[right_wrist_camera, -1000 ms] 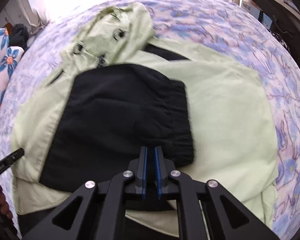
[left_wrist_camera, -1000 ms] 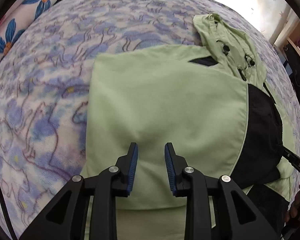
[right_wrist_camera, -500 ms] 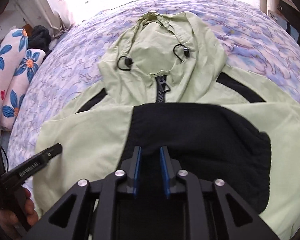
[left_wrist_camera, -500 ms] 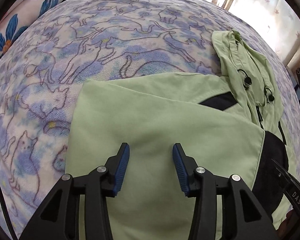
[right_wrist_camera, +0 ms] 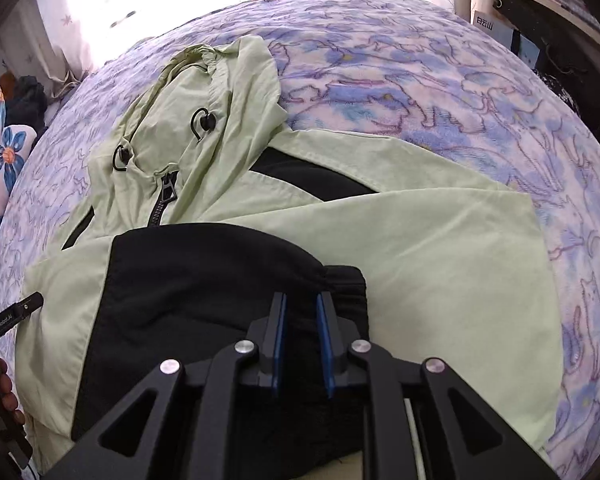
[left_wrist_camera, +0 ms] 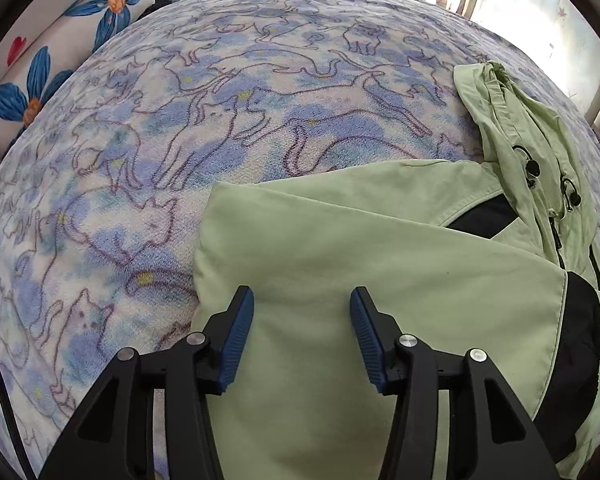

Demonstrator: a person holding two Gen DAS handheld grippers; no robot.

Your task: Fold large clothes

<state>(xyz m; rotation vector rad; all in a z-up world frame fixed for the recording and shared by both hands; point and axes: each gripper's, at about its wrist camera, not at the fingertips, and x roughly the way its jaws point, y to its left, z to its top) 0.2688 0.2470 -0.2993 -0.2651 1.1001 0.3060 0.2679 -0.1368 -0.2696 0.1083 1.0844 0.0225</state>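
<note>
White lettering reading "GenRobot.AI" runs along the black handle of the left gripper (right_wrist_camera: 10, 316) at the left edge of the right wrist view, with a hand (right_wrist_camera: 4, 396) wrapped around it. On the shelf at upper right a white box (right_wrist_camera: 485, 24) carries dark characters too small to read surely.

One pale green hooded jacket with black panels (left_wrist_camera: 380, 264) lies flat on the fleece blanket printed with blue and purple cat outlines (left_wrist_camera: 180, 120). Its two sleeves are folded across the body, the black-cuffed sleeve (right_wrist_camera: 204, 280) uppermost, and the hood points towards the bright window. Two black drawcord toggles sit by the single zip. Two flowered pillows (left_wrist_camera: 60, 40) lie at the blanket's far left corner.

In its own wrist view the left gripper (left_wrist_camera: 302, 304) has just been widening; its jaws stand well apart over the green sleeve near the jacket's left edge, gripping nothing. The right gripper (right_wrist_camera: 301, 302) has its jaws only slightly parted (just narrowing) above the black cuff, not pinching it.

Bare blanket stretches broad to the left, right and beyond the hood.
</note>
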